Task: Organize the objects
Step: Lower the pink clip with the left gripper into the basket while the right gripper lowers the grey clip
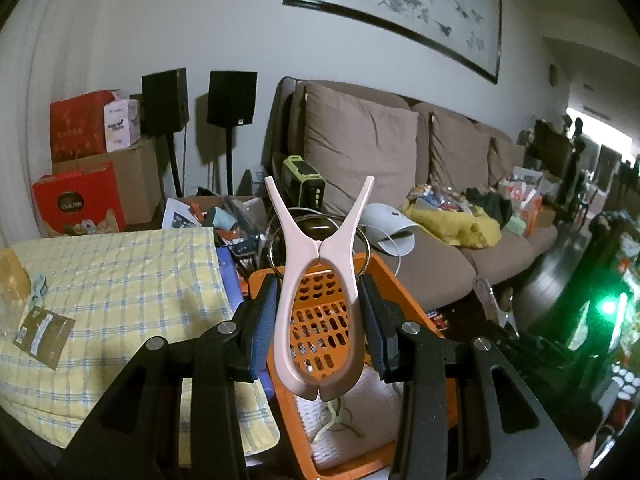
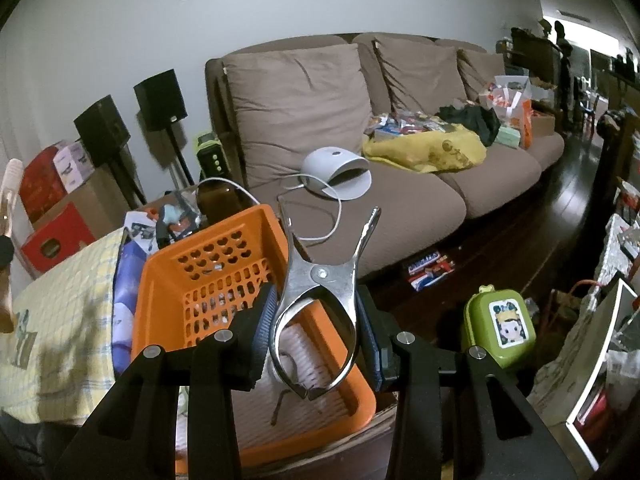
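Left gripper [image 1: 320, 316] jaws narrow, clamped on pink clip [image 1: 320, 308] held upright between the pads, over the orange basket [image 1: 404, 300]. Right gripper [image 2: 318, 328] likewise pinches metal clip [image 2: 320, 304], above the same basket [image 2: 160, 280].

Orange basket [image 1: 400, 280] floor largely hidden behind pink clip [image 1: 320, 304]; near corner cropped.

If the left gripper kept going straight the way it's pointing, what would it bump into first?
Probably the orange basket: the left gripper, shut on a pink clip, points down over it, so the clip would likely meet the perforated far wall first. Depth is hard to judge.
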A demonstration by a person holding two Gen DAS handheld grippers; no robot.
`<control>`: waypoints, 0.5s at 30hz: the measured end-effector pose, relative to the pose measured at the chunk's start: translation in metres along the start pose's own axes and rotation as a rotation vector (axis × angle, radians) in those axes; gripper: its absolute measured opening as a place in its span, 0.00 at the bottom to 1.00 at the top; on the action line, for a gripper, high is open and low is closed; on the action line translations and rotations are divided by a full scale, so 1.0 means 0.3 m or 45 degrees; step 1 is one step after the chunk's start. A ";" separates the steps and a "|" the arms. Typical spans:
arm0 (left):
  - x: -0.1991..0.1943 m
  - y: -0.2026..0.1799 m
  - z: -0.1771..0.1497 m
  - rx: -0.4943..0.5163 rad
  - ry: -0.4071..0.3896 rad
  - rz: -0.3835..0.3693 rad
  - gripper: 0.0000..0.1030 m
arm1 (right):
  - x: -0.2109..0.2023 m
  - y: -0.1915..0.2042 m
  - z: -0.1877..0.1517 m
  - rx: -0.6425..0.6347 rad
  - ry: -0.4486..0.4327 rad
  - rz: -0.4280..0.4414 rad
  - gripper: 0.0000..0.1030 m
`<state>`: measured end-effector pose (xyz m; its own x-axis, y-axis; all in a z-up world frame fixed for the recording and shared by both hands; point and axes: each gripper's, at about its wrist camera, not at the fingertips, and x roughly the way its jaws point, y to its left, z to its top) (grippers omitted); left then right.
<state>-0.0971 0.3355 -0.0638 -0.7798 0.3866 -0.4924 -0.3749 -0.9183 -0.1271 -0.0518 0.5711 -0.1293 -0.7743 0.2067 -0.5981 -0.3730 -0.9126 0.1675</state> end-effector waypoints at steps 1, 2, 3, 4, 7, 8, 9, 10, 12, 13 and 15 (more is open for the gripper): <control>0.005 -0.008 -0.005 0.005 0.002 0.008 0.36 | 0.000 -0.002 0.001 0.005 0.001 0.010 0.38; 0.010 -0.012 -0.009 0.004 0.001 0.017 0.36 | -0.001 -0.004 0.002 0.012 0.001 0.017 0.38; 0.017 -0.016 -0.014 -0.002 0.001 0.026 0.36 | -0.002 -0.004 0.003 0.014 0.000 0.022 0.38; 0.026 -0.019 -0.016 -0.006 0.008 0.029 0.36 | -0.002 0.001 0.006 0.015 0.001 0.026 0.38; 0.051 -0.026 -0.027 -0.014 0.026 0.038 0.36 | -0.004 0.000 0.007 0.022 0.000 0.039 0.38; 0.058 -0.030 -0.031 -0.014 0.029 0.036 0.36 | -0.003 0.000 0.007 0.020 0.000 0.036 0.38; 0.065 -0.033 -0.036 -0.009 0.032 0.038 0.36 | -0.002 -0.002 0.007 0.021 0.005 0.038 0.38; 0.073 -0.035 -0.039 -0.005 0.033 0.043 0.36 | -0.002 -0.002 0.006 0.024 0.009 0.043 0.38; 0.090 -0.033 -0.050 -0.008 0.043 0.050 0.36 | 0.003 0.000 0.003 0.027 0.022 0.054 0.38; 0.097 -0.032 -0.057 -0.013 0.049 0.051 0.36 | 0.006 0.003 0.001 0.021 0.026 0.053 0.38; 0.109 -0.027 -0.077 -0.017 0.058 0.081 0.36 | 0.009 0.013 0.000 0.011 0.032 0.055 0.38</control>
<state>-0.1079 0.3536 -0.0986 -0.7779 0.3236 -0.5387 -0.3185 -0.9420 -0.1059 -0.0555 0.5681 -0.1303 -0.7768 0.1584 -0.6095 -0.3440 -0.9174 0.2000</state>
